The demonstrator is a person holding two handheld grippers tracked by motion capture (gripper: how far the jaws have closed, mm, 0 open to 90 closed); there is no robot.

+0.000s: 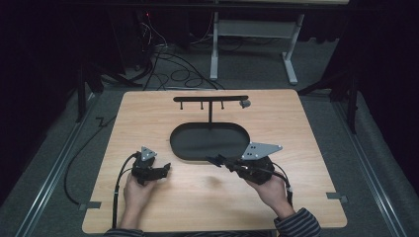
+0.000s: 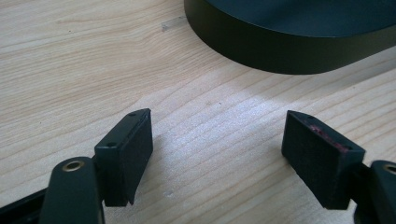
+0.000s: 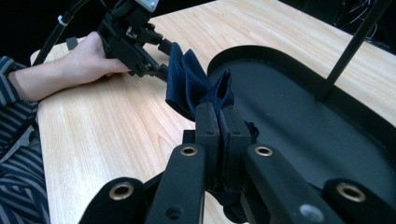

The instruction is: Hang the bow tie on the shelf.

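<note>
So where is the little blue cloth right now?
The blue cloth is pinched in the right gripper, just over the near rim of the black oval tray, with the left gripper beside it.

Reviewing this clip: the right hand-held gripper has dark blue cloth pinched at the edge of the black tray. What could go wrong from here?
1. The right hand-held gripper seems to pinch only a small fold of the blue cloth; it may slip out when lifted.
2. The cloth hangs over the tray rim and could drag or catch there.
3. The left hand-held gripper is open and holds nothing, so the cloth has no second support.
</note>
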